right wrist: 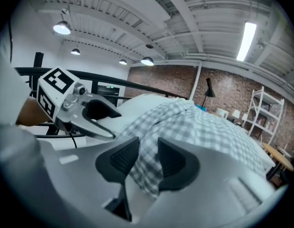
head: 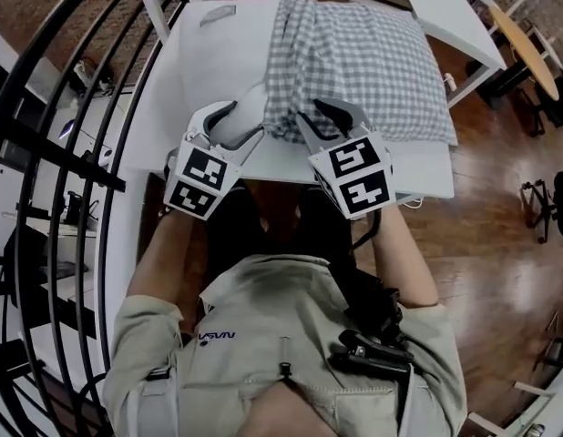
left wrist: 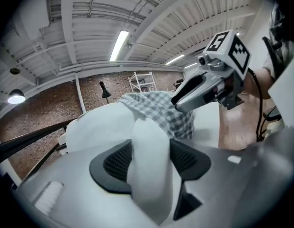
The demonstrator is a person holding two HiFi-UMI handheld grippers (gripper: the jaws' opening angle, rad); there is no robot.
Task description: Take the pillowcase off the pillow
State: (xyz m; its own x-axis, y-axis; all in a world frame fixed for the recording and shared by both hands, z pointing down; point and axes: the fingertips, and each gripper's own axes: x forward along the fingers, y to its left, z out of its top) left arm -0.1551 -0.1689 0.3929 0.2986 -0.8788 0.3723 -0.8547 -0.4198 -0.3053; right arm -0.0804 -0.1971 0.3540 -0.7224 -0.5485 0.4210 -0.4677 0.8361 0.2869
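White table (head: 418,176) under you, the job looks partly done: your left hand-held gripper (left wrist: 151,163) stands open around the bare corner of the pillow (head: 218,62), and your right hand-held gripper (right wrist: 148,158) stands open astride the edge of the checked pillowcase (head: 363,62), which still sleeves most of the pillow beyond it.

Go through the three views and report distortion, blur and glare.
Head view: strong fisheye bends the black railing into arcs; even light, sharp. Left gripper view: dark round vignette, the ceiling tube lamp blows out, the near white pillow looks soft. Right gripper view: same vignette, a tube lamp glares, checked pillowcase fairly crisp.
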